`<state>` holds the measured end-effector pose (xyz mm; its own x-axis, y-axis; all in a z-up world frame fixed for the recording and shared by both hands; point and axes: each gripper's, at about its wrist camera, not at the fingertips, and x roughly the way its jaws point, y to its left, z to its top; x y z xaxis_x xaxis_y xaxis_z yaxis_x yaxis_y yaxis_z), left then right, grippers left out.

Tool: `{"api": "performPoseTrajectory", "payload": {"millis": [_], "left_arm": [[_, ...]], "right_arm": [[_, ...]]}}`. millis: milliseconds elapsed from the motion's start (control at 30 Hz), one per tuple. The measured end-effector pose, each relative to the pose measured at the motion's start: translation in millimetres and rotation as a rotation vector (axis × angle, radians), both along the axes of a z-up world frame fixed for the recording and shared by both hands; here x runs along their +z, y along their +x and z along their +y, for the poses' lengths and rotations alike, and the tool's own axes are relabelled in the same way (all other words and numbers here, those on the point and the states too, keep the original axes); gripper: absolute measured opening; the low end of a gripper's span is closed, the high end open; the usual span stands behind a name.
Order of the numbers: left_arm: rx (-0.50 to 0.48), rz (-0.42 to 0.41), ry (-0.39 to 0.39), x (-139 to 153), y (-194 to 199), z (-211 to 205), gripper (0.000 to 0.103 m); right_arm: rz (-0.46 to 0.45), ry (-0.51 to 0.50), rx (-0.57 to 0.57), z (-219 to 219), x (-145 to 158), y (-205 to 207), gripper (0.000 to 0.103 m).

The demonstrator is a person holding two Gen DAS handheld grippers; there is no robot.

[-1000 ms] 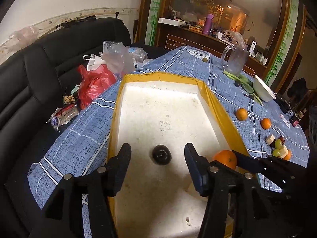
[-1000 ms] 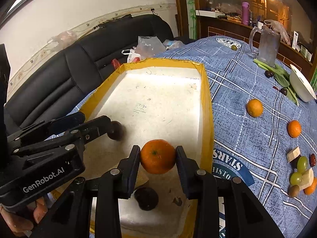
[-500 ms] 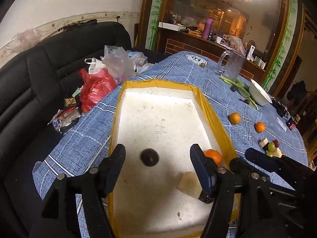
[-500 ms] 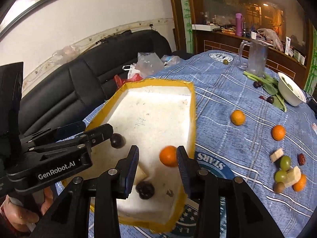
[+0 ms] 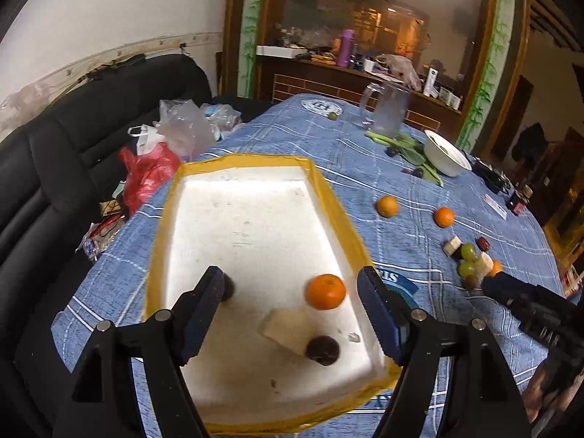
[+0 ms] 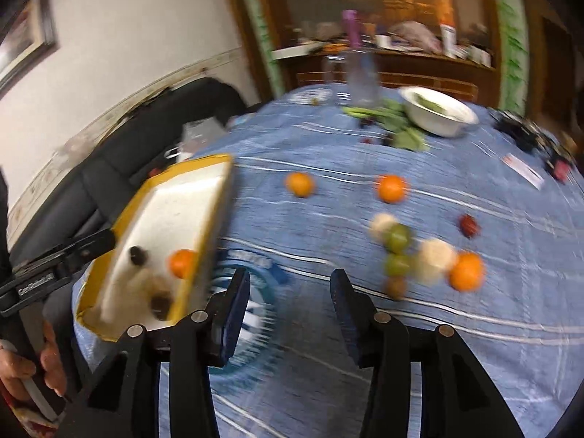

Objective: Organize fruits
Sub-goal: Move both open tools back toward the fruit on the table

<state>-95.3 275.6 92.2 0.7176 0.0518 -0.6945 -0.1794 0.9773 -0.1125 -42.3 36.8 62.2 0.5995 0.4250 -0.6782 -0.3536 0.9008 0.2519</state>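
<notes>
A white foam tray with a yellow taped rim (image 5: 330, 197) (image 6: 215, 197) lies on the blue checked tablecloth. In it lie an orange (image 5: 325, 291) (image 6: 182, 262), a pale wedge (image 5: 288, 328) and two dark round fruits (image 5: 323, 350) (image 5: 228, 286). My left gripper (image 5: 292, 303) is open and empty above the tray's near end. My right gripper (image 6: 290, 303) is open and empty over the cloth right of the tray; its view is blurred. Two oranges (image 5: 387, 206) (image 5: 444, 217) and a cluster of green grapes, pale pieces and an orange (image 5: 471, 262) (image 6: 419, 259) lie on the cloth.
A white bowl (image 5: 447, 153) (image 6: 438, 113), green leaves (image 5: 405, 146) and a glass jug (image 5: 387, 109) stand at the far end. A black sofa (image 5: 54, 153) with plastic bags (image 5: 157, 157) runs along the left. Small dark items lie at the right edge (image 5: 511, 197).
My right gripper let go of the orange into the tray, then swung right over the cloth. My left gripper pulled back and up from the dark fruit.
</notes>
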Motion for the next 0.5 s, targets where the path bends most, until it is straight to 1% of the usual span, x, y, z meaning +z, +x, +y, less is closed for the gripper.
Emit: {"api": "performPoseTrajectory", "payload": {"millis": [267, 400, 500], "left_arm": [[-0.019, 0.005, 0.004, 2.2, 1.6, -12.3, 0.075], [-0.036, 0.023, 0.002, -1.8, 6.4, -18.9, 0.075], [-0.055, 0.031, 0.002, -3.4, 8.4, -26.2, 0.075]], "right_arm": [[0.036, 0.023, -0.207, -98.3, -7.5, 4.6, 0.049], [0.043, 0.034, -0.253, -122.3, -8.7, 4.5, 0.049], [0.059, 0.039, -0.249, -124.3, -13.9, 12.3, 0.049]]}}
